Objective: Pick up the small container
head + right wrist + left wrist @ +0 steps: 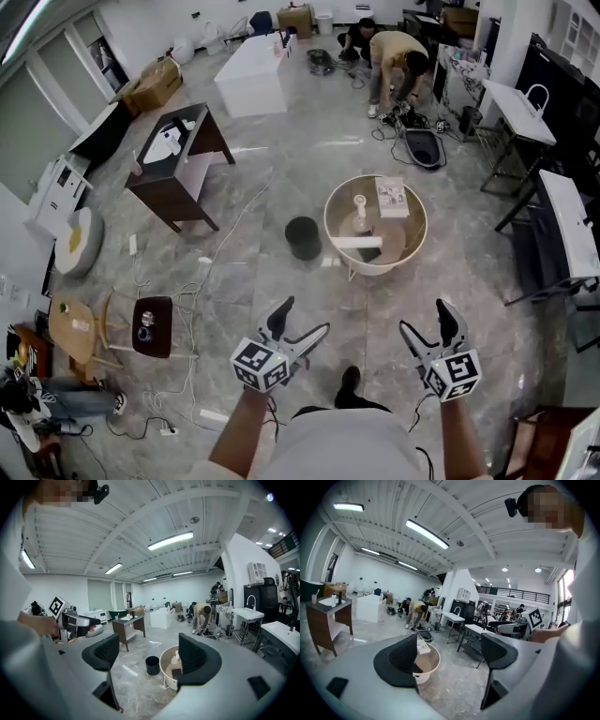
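A round, cream, rimmed table (pixel 412 246) stands on the floor ahead of me. On it are a small white bottle-like container (pixel 359 211), a printed box (pixel 391 197) and a white strip (pixel 354 242). My left gripper (pixel 305 316) and right gripper (pixel 424 317) are held at waist height, well short of the table, both open and empty. In the left gripper view the left gripper (pixel 450 656) has the table (pixel 431 663) partly behind its left jaw. In the right gripper view the right gripper (pixel 150 653) has the white container (pixel 176 658) beside its right jaw.
A black bin (pixel 303 237) stands just left of the round table. A dark wooden side table (pixel 178 159) and a white block (pixel 253 75) lie further left. Cables trail across the floor. Two people (pixel 394 61) crouch at the back. Black desks (pixel 562 225) line the right.
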Motion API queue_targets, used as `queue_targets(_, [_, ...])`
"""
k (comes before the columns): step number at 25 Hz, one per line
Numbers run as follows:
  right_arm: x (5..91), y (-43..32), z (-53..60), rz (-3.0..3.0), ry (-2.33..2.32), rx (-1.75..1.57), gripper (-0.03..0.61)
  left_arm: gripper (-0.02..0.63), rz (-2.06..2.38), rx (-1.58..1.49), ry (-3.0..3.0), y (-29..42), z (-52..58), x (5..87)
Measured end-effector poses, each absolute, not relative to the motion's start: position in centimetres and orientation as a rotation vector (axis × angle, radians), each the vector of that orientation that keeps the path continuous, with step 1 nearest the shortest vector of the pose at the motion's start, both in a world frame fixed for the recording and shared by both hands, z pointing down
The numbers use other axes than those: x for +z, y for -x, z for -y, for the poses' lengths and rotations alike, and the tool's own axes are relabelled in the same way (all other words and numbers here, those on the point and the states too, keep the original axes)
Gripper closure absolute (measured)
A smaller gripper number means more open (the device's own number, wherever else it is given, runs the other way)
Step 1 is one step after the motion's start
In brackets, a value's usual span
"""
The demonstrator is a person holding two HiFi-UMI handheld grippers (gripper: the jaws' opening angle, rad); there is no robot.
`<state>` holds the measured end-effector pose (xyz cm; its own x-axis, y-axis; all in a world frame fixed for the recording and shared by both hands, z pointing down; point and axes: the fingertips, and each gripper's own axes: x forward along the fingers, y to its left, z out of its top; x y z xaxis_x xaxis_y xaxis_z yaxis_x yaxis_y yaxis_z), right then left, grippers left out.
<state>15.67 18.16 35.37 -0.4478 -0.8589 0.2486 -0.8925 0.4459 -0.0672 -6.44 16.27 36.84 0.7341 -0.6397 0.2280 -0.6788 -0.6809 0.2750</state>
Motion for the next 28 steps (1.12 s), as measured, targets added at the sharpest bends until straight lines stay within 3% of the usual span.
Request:
queue_targets(10, [35.7, -19.8, -12.0, 2.527, -1.506, 0.297, 0.173, 0.187, 1.047, 0.18, -2.582, 1.9, -10.9, 36.7])
queue_targets(28, [38.5, -19.7, -1.8, 2.464, -1.532, 0.326, 0.173, 0.198, 1.05, 0.126, -2.571, 3.2, 1.2, 37.8])
